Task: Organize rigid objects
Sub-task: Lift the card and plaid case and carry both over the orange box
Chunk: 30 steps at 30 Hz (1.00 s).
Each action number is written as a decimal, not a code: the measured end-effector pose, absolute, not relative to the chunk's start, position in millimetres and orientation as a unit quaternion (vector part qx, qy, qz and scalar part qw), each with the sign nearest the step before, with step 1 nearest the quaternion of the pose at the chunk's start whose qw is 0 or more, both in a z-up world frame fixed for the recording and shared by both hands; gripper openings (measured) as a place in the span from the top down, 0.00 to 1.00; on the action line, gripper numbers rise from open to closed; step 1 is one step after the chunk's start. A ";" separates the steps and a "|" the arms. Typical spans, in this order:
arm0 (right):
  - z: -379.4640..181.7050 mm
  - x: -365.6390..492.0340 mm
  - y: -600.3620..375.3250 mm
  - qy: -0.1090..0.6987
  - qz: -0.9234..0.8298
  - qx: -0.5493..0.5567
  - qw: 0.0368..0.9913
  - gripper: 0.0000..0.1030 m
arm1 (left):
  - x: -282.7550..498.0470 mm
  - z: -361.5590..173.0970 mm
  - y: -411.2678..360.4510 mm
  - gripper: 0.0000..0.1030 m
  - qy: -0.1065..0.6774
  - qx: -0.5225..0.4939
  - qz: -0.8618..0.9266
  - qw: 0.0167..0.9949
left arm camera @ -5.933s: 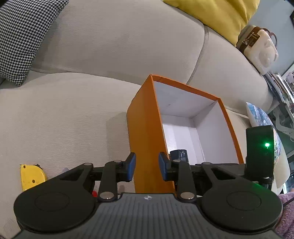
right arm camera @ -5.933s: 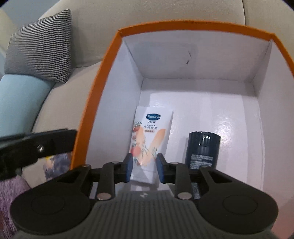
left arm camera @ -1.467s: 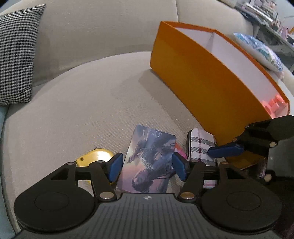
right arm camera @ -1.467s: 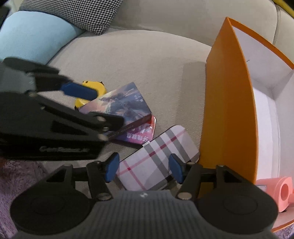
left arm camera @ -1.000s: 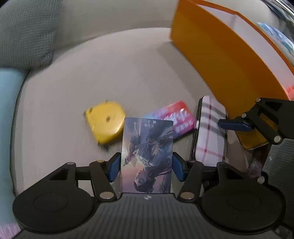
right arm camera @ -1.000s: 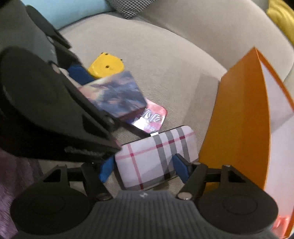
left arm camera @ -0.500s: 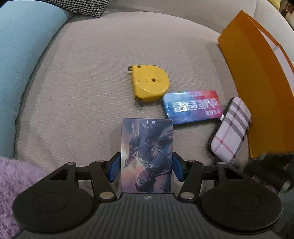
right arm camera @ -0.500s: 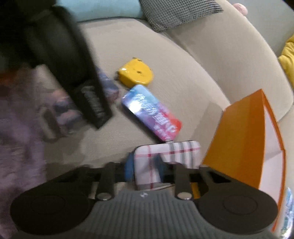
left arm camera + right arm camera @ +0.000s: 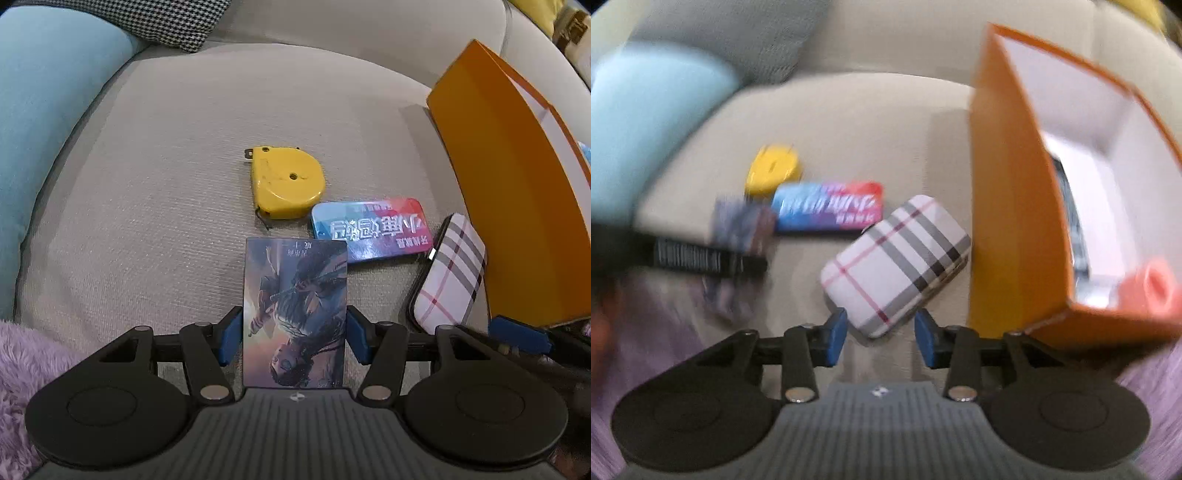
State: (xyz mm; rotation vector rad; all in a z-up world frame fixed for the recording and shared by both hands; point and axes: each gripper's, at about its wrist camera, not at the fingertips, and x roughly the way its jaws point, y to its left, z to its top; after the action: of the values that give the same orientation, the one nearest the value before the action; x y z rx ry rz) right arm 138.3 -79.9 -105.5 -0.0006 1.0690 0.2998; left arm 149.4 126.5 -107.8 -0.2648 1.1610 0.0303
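Left gripper (image 9: 294, 339) clamps the card (image 9: 294, 314) lengthwise; right gripper (image 9: 880, 338), jaws apart, faces the plaid case (image 9: 895, 266), angled up-right toward the box (image 9: 1008, 206).

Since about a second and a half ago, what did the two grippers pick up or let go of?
The left gripper lifted the picture card off the colorful tin, uncovering it. The right gripper closed on the plaid case, then opened again. The yellow tape measure and orange box stayed put.
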 end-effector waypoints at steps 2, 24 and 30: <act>-107.2 142.1 -89.3 0.518 0.089 0.055 0.849 0.34 | 148.8 -106.9 128.2 0.36 0.540 -0.131 0.016 0.831; -114.3 152.7 -74.2 0.568 0.035 0.115 0.814 0.36 | 153.5 -110.1 133.0 0.37 0.543 -0.145 0.023 0.827; -121.3 135.6 -64.2 0.590 0.101 0.024 0.801 0.35 | 152.9 -113.9 128.0 0.36 0.577 -0.114 0.043 0.808</act>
State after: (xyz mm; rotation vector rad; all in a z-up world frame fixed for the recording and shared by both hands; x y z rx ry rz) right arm 135.6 -64.2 -121.3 0.0506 1.2655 0.2166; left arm 152.9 128.0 -113.9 -0.2433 1.2330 0.0917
